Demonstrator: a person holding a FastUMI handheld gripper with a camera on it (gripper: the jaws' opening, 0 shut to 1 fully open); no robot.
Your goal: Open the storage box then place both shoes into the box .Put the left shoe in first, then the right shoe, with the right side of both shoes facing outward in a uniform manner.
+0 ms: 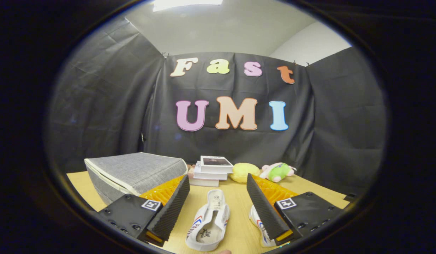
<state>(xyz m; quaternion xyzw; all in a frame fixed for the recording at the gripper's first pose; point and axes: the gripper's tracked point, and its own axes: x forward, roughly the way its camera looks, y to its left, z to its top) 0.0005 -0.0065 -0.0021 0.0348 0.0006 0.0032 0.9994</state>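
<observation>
Print inside the white shoe seems unreadable (too small).

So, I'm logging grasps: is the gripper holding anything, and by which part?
Nothing is held. The gripper is open above the wooden table; one white canvas shoe lies between its fingers, untouched.

The right finger of the gripper is covering most of the second shoe, leaving a strip of its side showing. The left finger is hiding the near corner of the grey storage box, so its front is not showing in full, and whether it has a latch cannot be told. The nearer shoe, lying between the spread jaws, is running out of sight at its heel. The print on the top book is too small to make out.
</observation>
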